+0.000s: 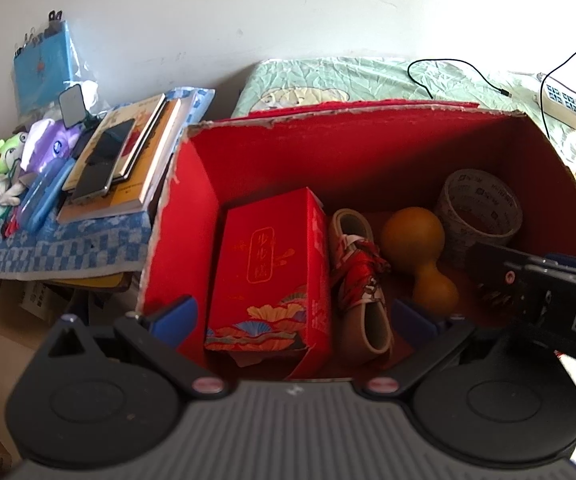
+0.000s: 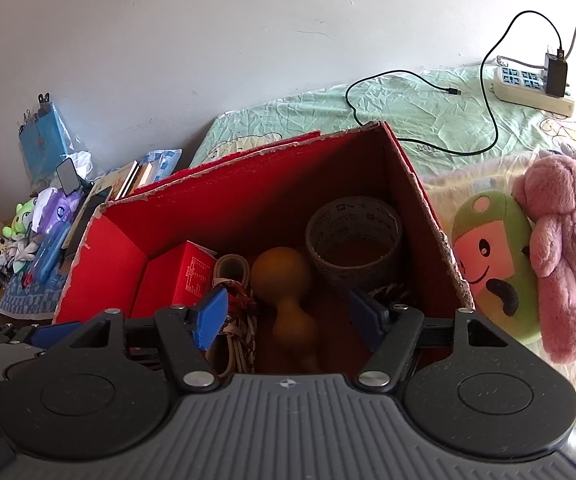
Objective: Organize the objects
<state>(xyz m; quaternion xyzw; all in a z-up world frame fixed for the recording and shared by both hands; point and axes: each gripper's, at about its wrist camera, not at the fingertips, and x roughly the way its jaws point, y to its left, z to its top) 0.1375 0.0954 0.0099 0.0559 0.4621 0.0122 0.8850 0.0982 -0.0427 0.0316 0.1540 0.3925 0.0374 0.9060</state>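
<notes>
An open red cardboard box (image 1: 328, 128) (image 2: 247, 184) stands on the bed. Inside it lie a red printed carton (image 1: 271, 264) (image 2: 193, 276), a small shoe with a red ribbon (image 1: 362, 312) (image 2: 231, 268), an orange-brown gourd (image 1: 416, 236) (image 2: 283, 276) and a roll of printed tape (image 1: 480, 208) (image 2: 352, 240). My left gripper (image 1: 294, 316) hovers open over the box's near side, above the carton and shoe. My right gripper (image 2: 290, 318) is open too, with the gourd showing in the gap between its blue pads (image 2: 211, 316), untouched. Its black body (image 1: 536, 284) reaches in from the right.
Left of the box, books and a phone (image 1: 127, 156) lie on a blue checked towel (image 1: 67, 244) with small toys. Right of the box sit a green plush (image 2: 488, 264) and a pink plush (image 2: 560, 240). A power strip (image 2: 528, 88) and black cable (image 2: 408, 76) lie on the green sheet behind.
</notes>
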